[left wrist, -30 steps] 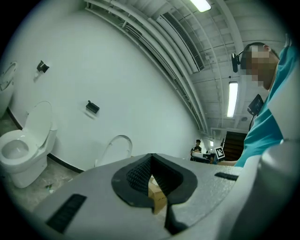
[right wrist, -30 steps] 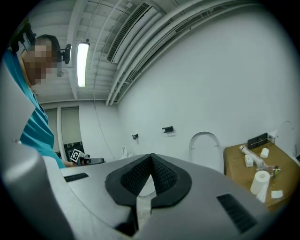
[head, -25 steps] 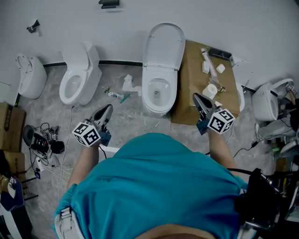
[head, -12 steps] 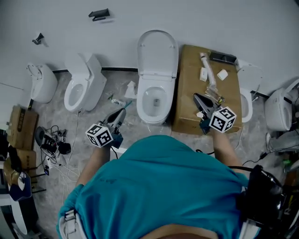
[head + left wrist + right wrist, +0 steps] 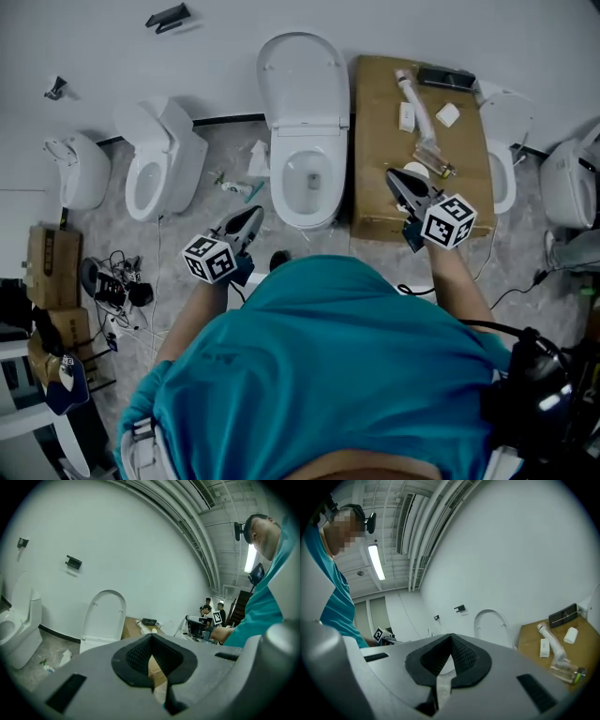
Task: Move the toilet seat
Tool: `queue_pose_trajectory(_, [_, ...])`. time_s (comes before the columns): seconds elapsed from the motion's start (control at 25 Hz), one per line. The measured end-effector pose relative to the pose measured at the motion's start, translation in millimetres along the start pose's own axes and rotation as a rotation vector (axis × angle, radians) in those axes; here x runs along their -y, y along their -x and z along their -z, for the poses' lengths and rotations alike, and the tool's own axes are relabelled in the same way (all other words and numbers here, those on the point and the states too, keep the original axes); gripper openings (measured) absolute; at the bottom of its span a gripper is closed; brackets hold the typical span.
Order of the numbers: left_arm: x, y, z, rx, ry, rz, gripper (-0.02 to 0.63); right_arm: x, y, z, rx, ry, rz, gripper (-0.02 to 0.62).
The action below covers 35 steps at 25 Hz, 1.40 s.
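The middle white toilet [image 5: 305, 183] stands against the wall with its lid [image 5: 302, 80] raised upright. I cannot tell whether the seat ring is up with it. My left gripper [image 5: 247, 221] hovers shut and empty over the floor, just left of the bowl's front. My right gripper [image 5: 397, 182] is shut and empty too, over the near part of the cardboard box [image 5: 375, 141] to the right of the toilet. The raised lid [image 5: 105, 616] shows ahead of the left gripper [image 5: 151, 639]. In the right gripper view the lid [image 5: 490, 625] is beyond the right gripper [image 5: 451, 637].
Another open toilet [image 5: 155, 159] and a further one [image 5: 75, 169] stand to the left, two more toilets [image 5: 502, 150] [image 5: 572, 183] to the right. Small parts and a tube [image 5: 417, 98] lie on the box. Debris [image 5: 246, 183], cables [image 5: 112, 281] and cartons [image 5: 52, 258] litter the floor.
The view has shifted, so the toilet now sits further left and higher. The left gripper has come closer to the bowl's front. Both grippers stay shut and empty.
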<state>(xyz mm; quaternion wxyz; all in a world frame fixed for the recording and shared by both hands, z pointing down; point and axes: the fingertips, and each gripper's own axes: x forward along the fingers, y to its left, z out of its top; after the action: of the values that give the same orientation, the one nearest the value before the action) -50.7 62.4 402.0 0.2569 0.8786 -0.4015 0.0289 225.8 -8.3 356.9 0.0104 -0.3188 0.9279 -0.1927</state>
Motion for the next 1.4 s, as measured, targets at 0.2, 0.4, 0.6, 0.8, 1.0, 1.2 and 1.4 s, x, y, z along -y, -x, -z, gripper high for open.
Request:
queue_pose_trajectory(0.2, [-40,-16,-6,-0.028,0.003,0.102,-0.003,-6,-30,-3,-0.004,0.019,0.063,-0.008])
queue_pose_trajectory(0.4, [-100,-25,2,-0.119,0.009,0.183,-0.003,-10,-71,-7,0.022,-0.018,0.161,-0.008])
queue_pose_trajectory(0.6, [-140,-34,23,-0.271,-0.047,0.274,-0.003,-12,-110,3,-0.02,-0.039,0.228,-0.008])
queue_pose_trajectory(0.8, [-164,-51,55,-0.387,-0.063,0.311,-0.003,-3,-142,26,-0.06,-0.046,0.215,-0.008])
queue_pose_trajectory(1.0, [-185,-86,99,-0.487,-0.108,0.22,-0.003,23,-163,59,-0.116,-0.069,0.134,-0.008])
queue_pose_trajectory(1.2, [-187,-124,158,-0.623,-0.153,0.172,-0.003,44,-182,87,-0.193,-0.037,0.043,-0.008])
queue_pose_trajectory(1.4, [-189,-159,229,-0.771,-0.272,0.186,-0.002,63,-201,118,-0.232,-0.014,0.021,-0.008])
